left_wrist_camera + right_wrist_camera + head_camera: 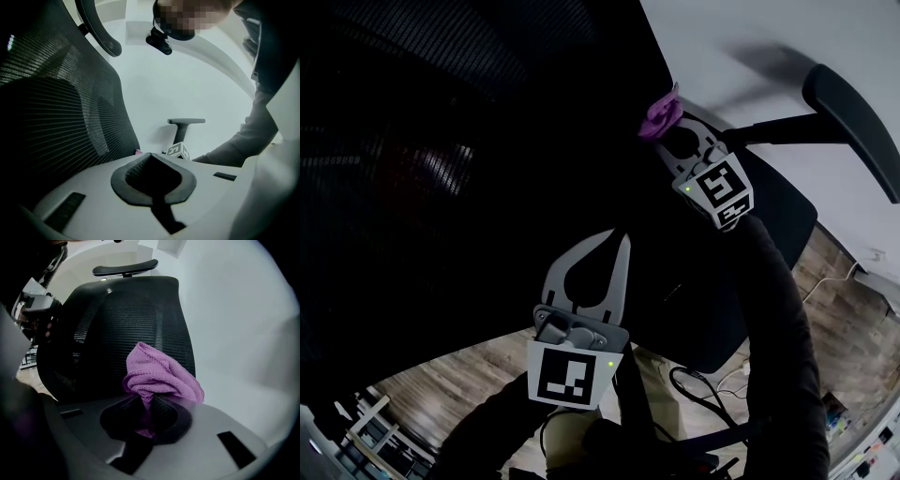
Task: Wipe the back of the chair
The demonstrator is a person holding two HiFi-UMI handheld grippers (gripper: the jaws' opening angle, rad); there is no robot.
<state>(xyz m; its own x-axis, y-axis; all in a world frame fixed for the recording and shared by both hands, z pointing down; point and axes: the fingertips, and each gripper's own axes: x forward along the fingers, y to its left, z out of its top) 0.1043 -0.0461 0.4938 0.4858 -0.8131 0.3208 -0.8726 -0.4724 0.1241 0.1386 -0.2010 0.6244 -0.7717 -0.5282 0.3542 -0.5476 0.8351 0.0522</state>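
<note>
The chair's black mesh back [469,141] fills the left and top of the head view and stands ahead in the right gripper view [136,319]. My right gripper [670,124] [149,401] is shut on a bunched purple cloth [660,114] [159,373], which is at the right edge of the chair back. My left gripper [621,236] [150,155] is lower and nearer to me. It is shut with nothing between its pads, close beside the mesh [61,108].
A black armrest [853,122] [186,122] juts out on the right, with the dark seat [783,220] below it. The headrest [124,268] tops the chair back. Behind is a white wall [741,37]. Below lie wooden floor [441,375] and cables [703,394].
</note>
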